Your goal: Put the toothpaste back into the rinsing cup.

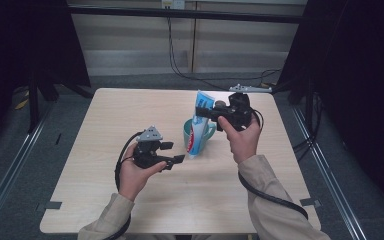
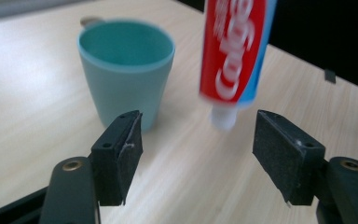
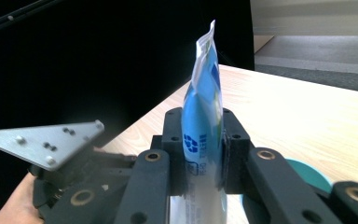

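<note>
- Right gripper (image 1: 206, 114) first: its jaws are clamped hard on the upper part of a toothpaste tube (image 1: 198, 125), and in the right gripper view the two black pads press the tube's blue back from either side, the crimped end sticking up above them.
- The tube hangs cap down, nearly upright with a slight lean, its white cap (image 2: 223, 116) just above the table top and right beside the cup; whether the cap touches the wood cannot be told.
- The right hand (image 1: 242, 137) holds that gripper up over the middle of the table, towards the right edge, with the grey three-cornered plate (image 1: 250, 89) on top.
- Over to the left gripper (image 1: 171, 152): jaws spread wide, nothing between them, pointing at the tube and cup from the near left.
- In the left gripper view the cap sits in the gap beyond the two open pads, well short of either one.
- The left hand (image 1: 135, 172) cradles that gripper low over the table, nearer the front edge than the right one is.
- The teal cup (image 1: 196, 134) stands upright around the table's middle, hollow and bare inside, its handle turned to the right; the tube is outside it, at its front side.
- The pale wooden table (image 1: 105, 200) carries just this, with black cables trailing off the near edge.
</note>
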`<state>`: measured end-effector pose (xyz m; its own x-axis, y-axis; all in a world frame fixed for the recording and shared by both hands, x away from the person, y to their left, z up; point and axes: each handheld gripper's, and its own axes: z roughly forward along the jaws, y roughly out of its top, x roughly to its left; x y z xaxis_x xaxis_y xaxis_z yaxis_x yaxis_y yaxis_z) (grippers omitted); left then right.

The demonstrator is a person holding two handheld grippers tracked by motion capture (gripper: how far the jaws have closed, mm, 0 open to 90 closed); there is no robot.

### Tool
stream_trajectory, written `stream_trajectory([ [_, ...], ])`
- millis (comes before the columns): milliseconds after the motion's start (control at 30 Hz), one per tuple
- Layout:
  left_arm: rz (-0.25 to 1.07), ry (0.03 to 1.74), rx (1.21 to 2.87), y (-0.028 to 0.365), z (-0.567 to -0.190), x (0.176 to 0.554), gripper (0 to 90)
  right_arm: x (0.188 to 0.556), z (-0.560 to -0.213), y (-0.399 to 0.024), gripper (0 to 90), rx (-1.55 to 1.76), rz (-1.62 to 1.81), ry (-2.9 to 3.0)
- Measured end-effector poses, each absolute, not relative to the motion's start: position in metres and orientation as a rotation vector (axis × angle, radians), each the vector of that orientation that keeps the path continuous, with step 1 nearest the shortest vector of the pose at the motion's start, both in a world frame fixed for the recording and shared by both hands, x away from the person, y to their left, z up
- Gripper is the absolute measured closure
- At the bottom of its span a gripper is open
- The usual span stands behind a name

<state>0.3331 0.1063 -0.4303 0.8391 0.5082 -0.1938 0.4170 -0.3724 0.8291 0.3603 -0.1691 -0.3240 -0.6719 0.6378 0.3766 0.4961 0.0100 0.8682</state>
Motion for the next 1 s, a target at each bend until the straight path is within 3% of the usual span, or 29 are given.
stream_trajectory([
  [367, 0.078, 0.756, 2.076, 0.125, -0.469, 0.332, 31.7, 0.368, -0.314, -0.174, 76.1, 1.172, 1.764, 2.113],
  [1000, 0.09, 0.781, 2.12, 0.133, -0.491, 0.333, 29.7, 0.381, -0.298, -0.182, 76.0, 1.156, 1.761, 2.052],
])
